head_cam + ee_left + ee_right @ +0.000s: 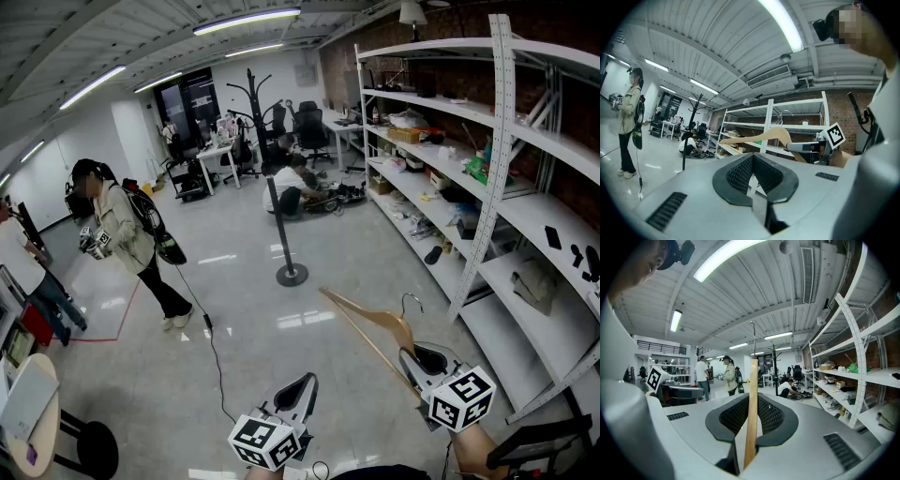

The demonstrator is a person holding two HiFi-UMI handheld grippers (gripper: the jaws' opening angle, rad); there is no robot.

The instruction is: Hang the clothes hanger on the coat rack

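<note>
A wooden clothes hanger (373, 323) with a metal hook sticks out up and to the left from my right gripper (417, 361), which is shut on its lower arm. In the right gripper view the wooden bar (751, 408) stands upright between the jaws, which are shut on it. The black coat rack (281, 187) stands on a round base in the middle of the floor, well ahead of both grippers; it also shows small as the coat rack (774, 363) and the coat rack (689, 126). My left gripper (300, 389) is low at the centre, shut and holding nothing; its pads (740, 173) meet.
White metal shelving (487, 187) with loose items runs along the right wall. One person (127, 239) stands at the left holding grippers, another person (291, 187) crouches behind the rack. A black cable (211, 347) trails on the glossy floor. A round table (33, 412) and stool sit bottom left.
</note>
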